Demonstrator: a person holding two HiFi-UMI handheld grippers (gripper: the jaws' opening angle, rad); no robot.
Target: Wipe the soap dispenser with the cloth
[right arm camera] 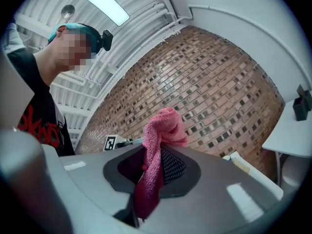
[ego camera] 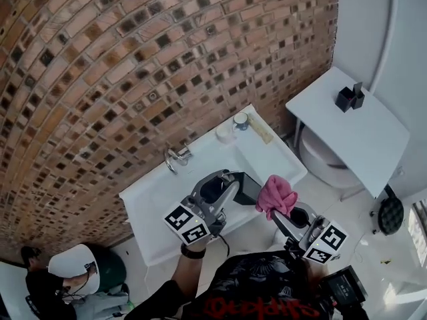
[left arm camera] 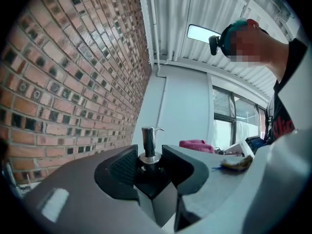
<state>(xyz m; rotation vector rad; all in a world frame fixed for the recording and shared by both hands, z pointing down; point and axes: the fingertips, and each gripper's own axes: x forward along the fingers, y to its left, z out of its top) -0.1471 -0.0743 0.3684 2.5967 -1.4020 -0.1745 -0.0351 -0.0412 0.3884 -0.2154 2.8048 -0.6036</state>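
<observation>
A: Where is the soap dispenser [left arm camera: 151, 182] right now?

B: Off the counter. The left gripper [ego camera: 233, 187] has its 2 jaws clamped on the black body just under the chrome collar, with the pump upright. It holds the dispenser in the air over the white sink [ego camera: 153, 199], in front of the tap [ego camera: 175, 157].

A: And the cloth [right arm camera: 163, 130]?

B: Pinched in the right gripper [right arm camera: 153, 167]. Its jaws are closed on a fold of the pink fabric. A bunched wad stands up past the tips and a tail hangs below.

A: Are the 2 touching yet?

B: They're close, but I can't call contact. In the head view the wad sits just beside the dispenser's right side. The left gripper view shows it off to the right of the pump, with a gap.

A: So which step is this?

B: I'd judge both pickups are done and the 2 are lined up to meet. Wiping has not begun.

A: What does the next move need?

B: Press the wad against a bare face of the body and rub along it, with a firm left grip. The jaws cover 2 sides, so those will likely need a regrip.
</observation>
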